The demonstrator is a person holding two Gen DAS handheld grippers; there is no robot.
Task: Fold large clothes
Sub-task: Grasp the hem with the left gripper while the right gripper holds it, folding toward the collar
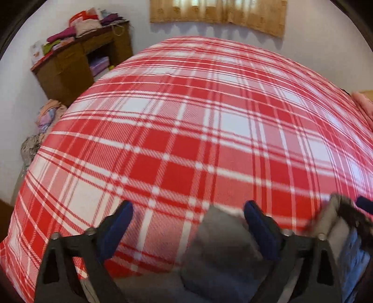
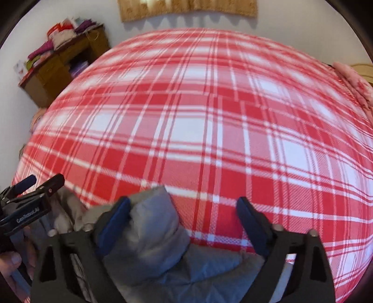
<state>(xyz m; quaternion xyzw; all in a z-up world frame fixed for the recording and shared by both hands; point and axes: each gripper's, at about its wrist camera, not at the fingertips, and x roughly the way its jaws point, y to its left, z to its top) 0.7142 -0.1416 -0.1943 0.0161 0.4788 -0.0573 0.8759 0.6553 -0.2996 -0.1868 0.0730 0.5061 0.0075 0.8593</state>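
Observation:
A grey padded garment (image 1: 219, 244) lies bunched at the near edge of a bed covered by a red and white plaid blanket (image 1: 186, 130). My left gripper (image 1: 188, 216) is open above the blanket, with the garment's raised fold between its blue-padded fingers, nearer the right one. In the right wrist view the garment (image 2: 158, 247) rises in a hump next to the left finger. My right gripper (image 2: 184, 209) is open over it. The left gripper (image 2: 32, 188) shows at that view's left edge. The right gripper's finger (image 1: 363, 202) shows at the left view's right edge.
A wooden desk (image 1: 77, 63) piled with folded clothes stands at the far left against the wall. More clothes (image 1: 46, 116) are heaped on the floor beside it. A tan curtain (image 1: 216, 14) hangs on the far wall. A pink cloth (image 2: 354, 81) lies at the bed's right edge.

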